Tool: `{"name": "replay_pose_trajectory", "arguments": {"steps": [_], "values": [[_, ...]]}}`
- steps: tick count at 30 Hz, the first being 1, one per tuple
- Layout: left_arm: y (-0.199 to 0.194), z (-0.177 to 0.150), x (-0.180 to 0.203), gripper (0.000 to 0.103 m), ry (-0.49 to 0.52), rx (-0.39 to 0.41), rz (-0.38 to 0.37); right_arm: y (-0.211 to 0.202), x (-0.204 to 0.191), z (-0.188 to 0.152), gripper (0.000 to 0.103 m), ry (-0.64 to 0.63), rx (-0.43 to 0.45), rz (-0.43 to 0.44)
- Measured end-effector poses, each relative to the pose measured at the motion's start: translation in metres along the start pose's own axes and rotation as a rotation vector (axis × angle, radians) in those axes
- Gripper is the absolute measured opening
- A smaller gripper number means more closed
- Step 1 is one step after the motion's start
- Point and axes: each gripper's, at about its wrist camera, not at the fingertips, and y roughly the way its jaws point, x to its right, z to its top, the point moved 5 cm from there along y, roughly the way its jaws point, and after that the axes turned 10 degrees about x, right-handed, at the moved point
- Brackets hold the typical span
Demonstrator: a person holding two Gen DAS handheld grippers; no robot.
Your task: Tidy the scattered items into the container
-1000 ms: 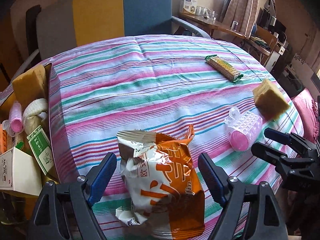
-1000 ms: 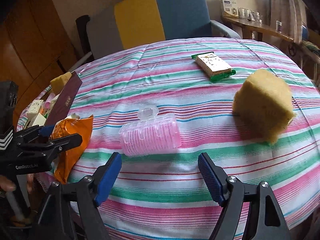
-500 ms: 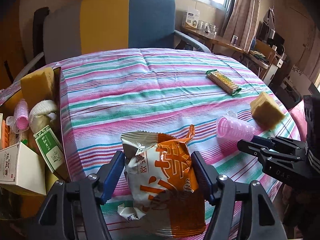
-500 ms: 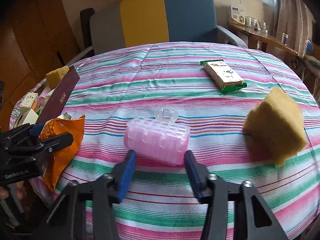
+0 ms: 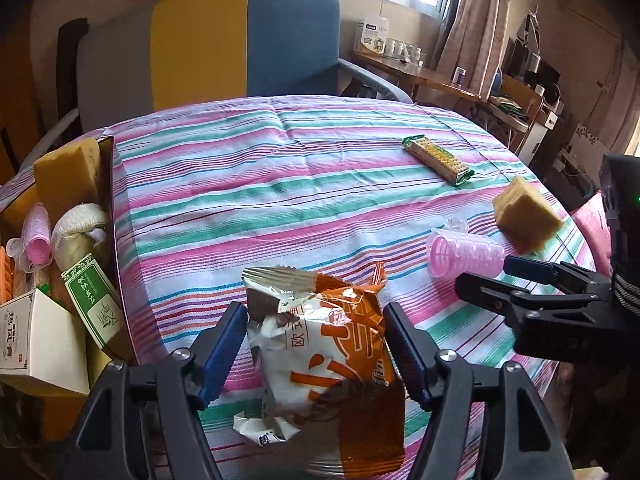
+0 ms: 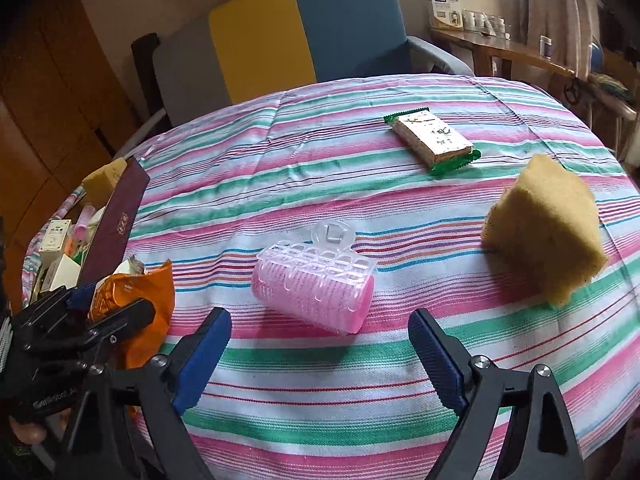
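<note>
My left gripper (image 5: 314, 344) is shut on an orange and white snack bag (image 5: 320, 344), both blue pads pressing its sides near the table's front edge. The bag also shows in the right wrist view (image 6: 136, 300). My right gripper (image 6: 320, 356) is open and empty, just short of a pink hair roller (image 6: 314, 286) that lies on the striped cloth; the roller also shows in the left wrist view (image 5: 464, 256). A yellow sponge (image 6: 546, 232) and a green-wrapped biscuit pack (image 6: 432, 140) lie farther right. The open box (image 5: 114, 240) at the left holds several items.
The round table's striped cloth (image 5: 280, 184) drops away at the front and right edges. A yellow, blue and grey armchair (image 5: 224, 48) stands behind the table. A wooden side table (image 5: 436, 76) with small items stands at the back right.
My left gripper has closed on the snack bag. My right gripper narrowed around the pink roller, then opened wide and sits just behind it. The roller has turned a little.
</note>
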Motion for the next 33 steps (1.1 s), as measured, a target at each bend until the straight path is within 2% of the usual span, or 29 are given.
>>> {"name": "replay_pose_trajectory", "arguments": {"steps": [4,6,9,14,19,22,25,27,33], "values": [[0.003,0.0,0.001,0.071,0.03,-0.001,-0.003,0.014,-0.008,0.004,0.087,0.008,-0.002,-0.046],[0.003,0.0,0.002,0.071,0.042,0.007,-0.004,0.02,-0.008,0.005,0.07,0.008,-0.016,-0.069],[0.001,0.0,0.0,0.07,0.036,0.023,-0.006,0.02,-0.006,0.006,0.069,-0.005,-0.01,-0.08],[-0.004,0.004,-0.009,0.057,-0.03,0.043,-0.028,0.011,0.005,-0.002,0.069,-0.009,-0.004,-0.056],[-0.012,0.004,-0.009,0.055,-0.067,0.054,-0.054,0.002,0.006,-0.008,0.069,-0.013,-0.003,-0.014],[-0.015,0.003,-0.004,0.055,-0.051,0.056,-0.058,-0.001,0.001,-0.011,0.069,-0.02,-0.002,0.011],[-0.01,-0.001,0.003,0.055,-0.009,0.023,-0.068,-0.001,-0.004,-0.014,0.069,-0.041,-0.004,0.015],[-0.007,-0.003,0.012,0.057,0.055,0.005,-0.067,-0.002,-0.006,-0.015,0.069,-0.05,-0.003,0.015],[-0.006,-0.006,0.013,0.068,0.081,-0.06,-0.072,-0.003,-0.004,-0.017,0.069,-0.051,-0.004,0.02]]}}
